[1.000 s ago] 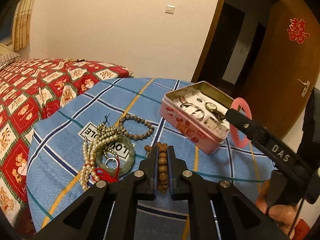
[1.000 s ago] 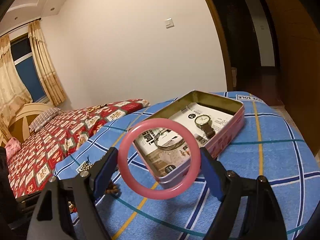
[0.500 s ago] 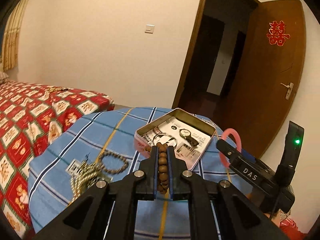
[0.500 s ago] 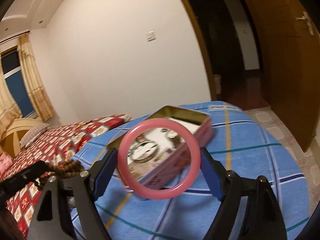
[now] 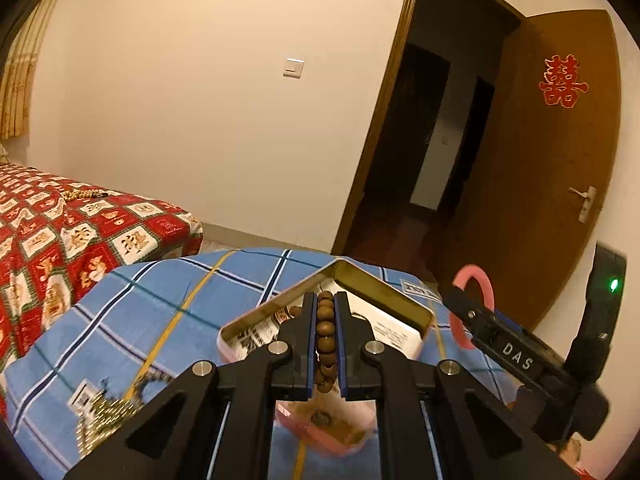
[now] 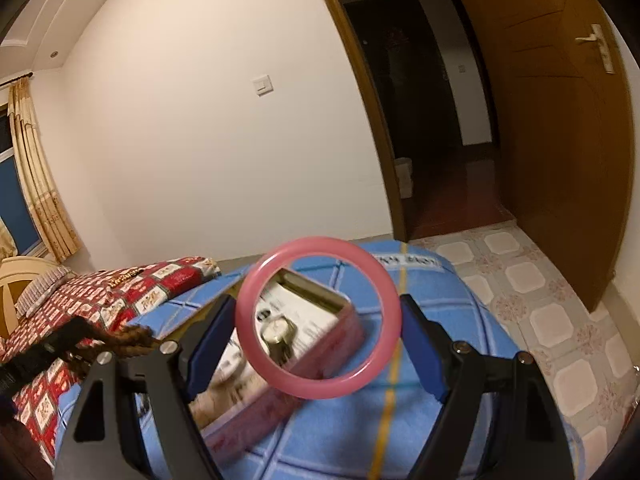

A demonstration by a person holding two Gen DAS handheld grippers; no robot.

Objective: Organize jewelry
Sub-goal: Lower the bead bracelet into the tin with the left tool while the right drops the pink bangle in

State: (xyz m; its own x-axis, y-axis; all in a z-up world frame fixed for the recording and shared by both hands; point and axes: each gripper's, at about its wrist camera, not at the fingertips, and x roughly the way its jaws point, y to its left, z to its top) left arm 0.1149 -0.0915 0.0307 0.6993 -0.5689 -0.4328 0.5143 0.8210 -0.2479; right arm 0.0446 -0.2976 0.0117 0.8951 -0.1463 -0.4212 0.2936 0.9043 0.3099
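Observation:
My left gripper is shut on a brown wooden bead bracelet and holds it over the open pink tin box on the blue checked table. My right gripper is shut on a pink bangle, held above the same tin. A watch lies inside the tin on printed paper. In the left wrist view the right gripper with the bangle is at the right of the tin. In the right wrist view the left gripper's beads show at the left.
A pile of pearl necklaces lies on the blue cloth at the lower left, blurred. A bed with a red patterned cover stands left of the table. An open wooden door and tiled floor are to the right.
Both grippers have moved forward over the tin, which now sits right under the fingers. The bead bracelet and the pink bangle stay gripped. The pearl pile has slid to the lower left of view.

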